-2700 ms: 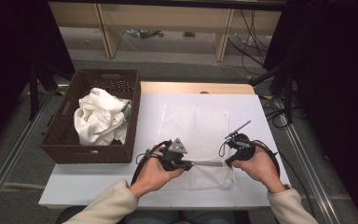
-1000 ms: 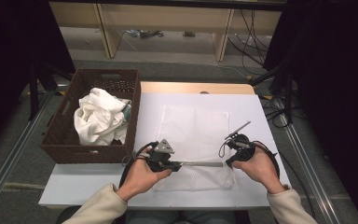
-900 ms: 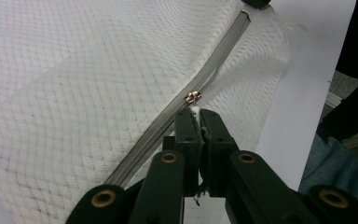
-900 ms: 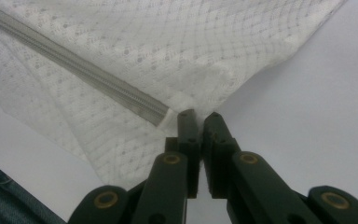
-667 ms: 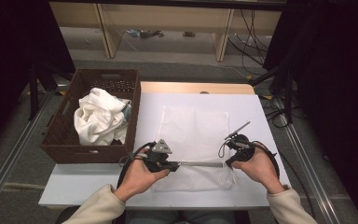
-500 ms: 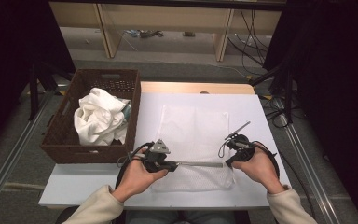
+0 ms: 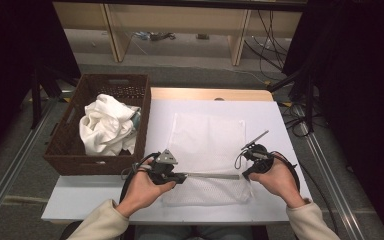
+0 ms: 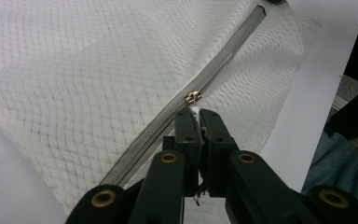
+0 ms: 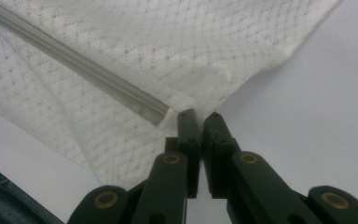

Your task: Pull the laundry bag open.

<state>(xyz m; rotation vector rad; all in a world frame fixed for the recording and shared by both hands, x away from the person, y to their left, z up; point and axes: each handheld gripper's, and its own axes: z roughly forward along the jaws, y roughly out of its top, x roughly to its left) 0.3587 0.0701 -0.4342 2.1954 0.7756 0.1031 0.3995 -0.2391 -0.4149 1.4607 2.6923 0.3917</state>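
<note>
A white mesh bag (image 7: pixel 207 137) lies flat on the white table (image 7: pixel 280 200), its grey zipper (image 7: pixel 212 175) running across near the front. My left gripper (image 7: pixel 182 176) is at the zipper's left part, shut on the small zipper pull (image 8: pixel 193 98), whose tab sits between the jaws. In the left gripper view the zipper (image 8: pixel 228 51) stretches away beyond the left gripper (image 8: pixel 198 113). My right gripper (image 7: pixel 244 173) is shut on the bag's fabric beside the zipper's right end. In the right gripper view the right gripper (image 9: pixel 199 115) pinches the bag's corner (image 9: pixel 182 100) where the zipper (image 9: pixel 74 63) stops.
A dark wicker basket (image 7: pixel 70 150) holding crumpled white cloth (image 7: pixel 105 125) stands at the table's left edge, close to my left hand. Cables trail from both grippers. A wooden shelf frame (image 7: pixel 240 35) stands beyond the table's far edge.
My left gripper has moved leftward along the zipper with the pull, only slightly within the last second. The right hand has kept still on the bag's corner.
</note>
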